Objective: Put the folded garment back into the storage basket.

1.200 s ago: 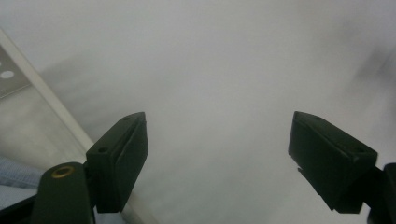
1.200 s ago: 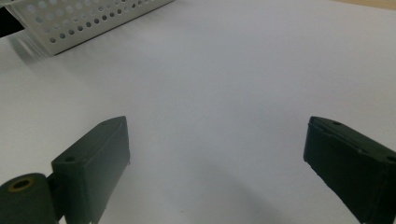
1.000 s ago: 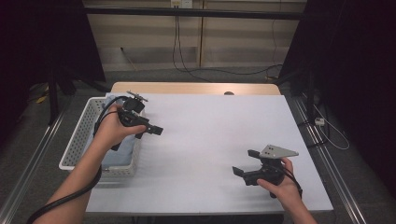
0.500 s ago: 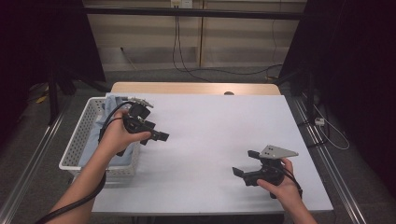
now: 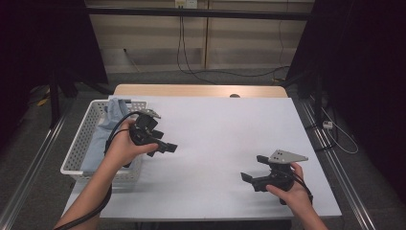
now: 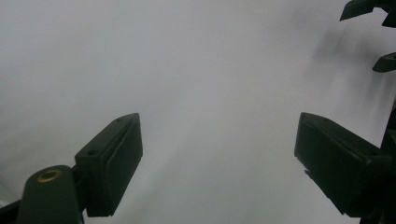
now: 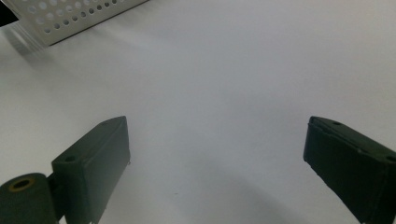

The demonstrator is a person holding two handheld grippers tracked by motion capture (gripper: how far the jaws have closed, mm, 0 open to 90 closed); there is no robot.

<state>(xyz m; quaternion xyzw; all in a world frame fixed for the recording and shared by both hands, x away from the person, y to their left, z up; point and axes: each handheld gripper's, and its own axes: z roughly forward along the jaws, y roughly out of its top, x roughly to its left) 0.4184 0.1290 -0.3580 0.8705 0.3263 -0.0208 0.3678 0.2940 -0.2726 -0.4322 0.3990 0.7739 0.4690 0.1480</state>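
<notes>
My left gripper (image 5: pixel 163 149) is held just above the white table (image 5: pixel 220 129), beside the basket's right wall, with its jaws pointing right. In the left gripper view the left gripper (image 6: pixel 217 135) is open over bare table, nothing between its jaws. The right gripper (image 5: pixel 253 168) rests low near the table's front right, jaws pointing left. Seen in its own view, the right gripper (image 7: pixel 217 133) is open and holds nothing. The right gripper's jaws also show at the top right of the left gripper view.
A white perforated basket (image 5: pixel 76 143) stands at the table's left edge with a light blue cloth (image 5: pixel 107 122) in it. Its corner (image 7: pixel 70 16) shows at the top left of the right gripper view. A wooden strip (image 5: pixel 201 90) runs along the table's far edge.
My left gripper has moved from above the basket to the right and nearer, out over the white table. The right gripper has stayed in place.
</notes>
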